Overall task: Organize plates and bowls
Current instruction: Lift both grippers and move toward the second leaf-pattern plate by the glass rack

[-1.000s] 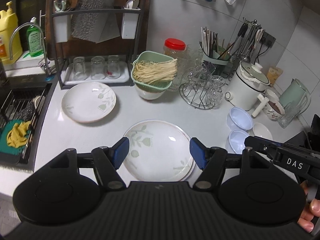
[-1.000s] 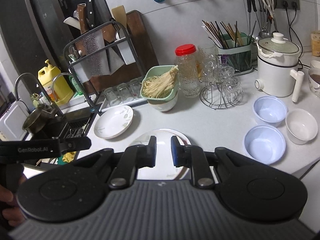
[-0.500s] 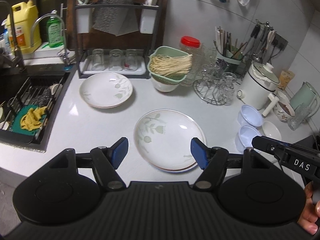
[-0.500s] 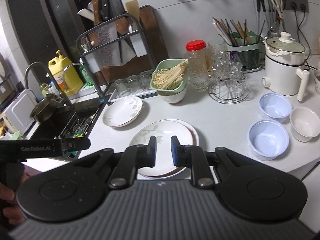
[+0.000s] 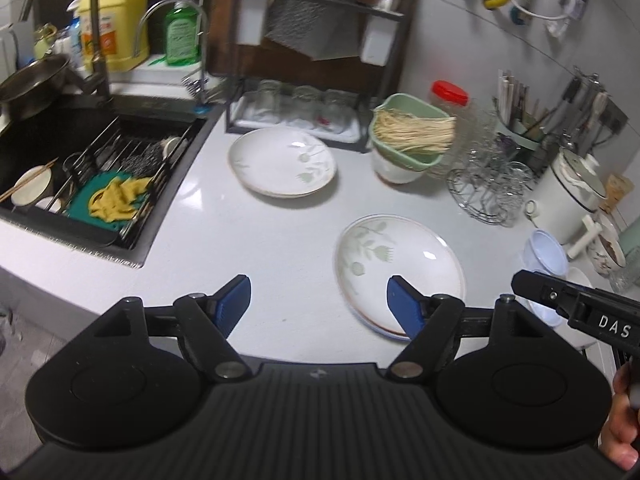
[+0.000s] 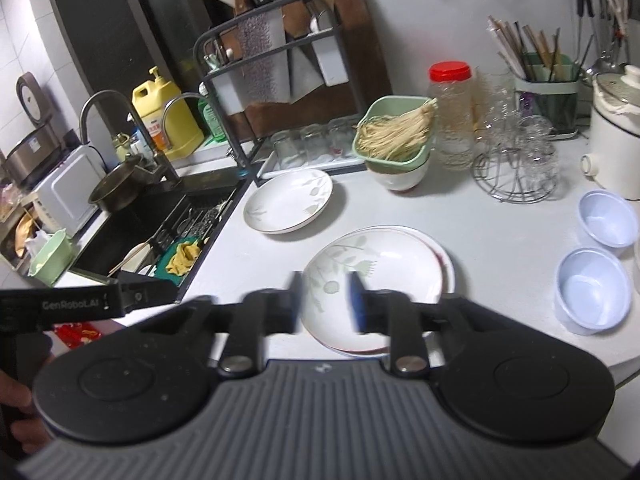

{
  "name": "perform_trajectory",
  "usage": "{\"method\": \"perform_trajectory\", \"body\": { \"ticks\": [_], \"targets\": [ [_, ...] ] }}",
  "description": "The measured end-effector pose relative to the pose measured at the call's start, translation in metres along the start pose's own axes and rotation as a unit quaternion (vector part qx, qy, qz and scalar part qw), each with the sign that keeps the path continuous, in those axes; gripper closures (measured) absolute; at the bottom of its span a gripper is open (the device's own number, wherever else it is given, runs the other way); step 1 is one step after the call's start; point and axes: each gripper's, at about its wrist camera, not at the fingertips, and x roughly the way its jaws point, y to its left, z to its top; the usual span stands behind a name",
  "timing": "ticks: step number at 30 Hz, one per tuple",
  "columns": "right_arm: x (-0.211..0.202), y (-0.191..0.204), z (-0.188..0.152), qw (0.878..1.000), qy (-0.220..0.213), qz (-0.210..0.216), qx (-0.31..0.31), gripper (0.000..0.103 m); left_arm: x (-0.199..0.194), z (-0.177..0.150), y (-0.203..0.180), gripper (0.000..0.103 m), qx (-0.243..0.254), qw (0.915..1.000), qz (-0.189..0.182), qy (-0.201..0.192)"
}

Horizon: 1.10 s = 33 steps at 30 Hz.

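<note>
A large white plate with a leaf print lies on top of another plate near the counter's front edge. A smaller leaf-print plate sits further back, by the glass rack. Two pale blue bowls stand to the right; one blue bowl shows in the left wrist view. My left gripper hovers over bare counter left of the large plate, jaws opening wide, nothing between them. My right gripper hangs above the large plate's near rim, jaws opening and blurred, holding nothing.
A black sink with a dish rack and a yellow cloth lies at the left. At the back stand a knife rack, a green basket of noodles on a white bowl, a red-lidded jar, a wire glass stand and a white cooker.
My right gripper's jaws have gone from nearly shut to apart. The left gripper has swung left, so the large plate now lies to its right and the sink fills more of its view.
</note>
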Motion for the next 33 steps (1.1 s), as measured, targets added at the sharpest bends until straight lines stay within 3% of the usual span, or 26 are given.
{"method": "perform_trajectory", "body": {
  "ticks": [2, 9, 19, 33],
  "targets": [
    [0.009, 0.003, 0.004, 1.000, 0.006, 0.004, 0.002, 0.024, 0.005, 0.004, 0.008, 0.021, -0.004, 0.9999, 0.008, 0.006],
    [0.049, 0.018, 0.021, 0.999, 0.032, 0.000, 0.004, 0.024, 0.031, 0.030, 0.040, 0.020, -0.018, 0.9995, 0.012, 0.024],
    [0.103, 0.041, 0.055, 0.999, 0.026, -0.021, 0.024, 0.024, 0.084, 0.100, 0.079, 0.020, -0.007, 0.9996, -0.015, 0.021],
    [0.178, 0.063, 0.090, 0.995, 0.035, -0.063, 0.063, 0.024, 0.156, 0.166, 0.141, 0.020, -0.003, 0.9986, -0.050, 0.019]
  ]
}}
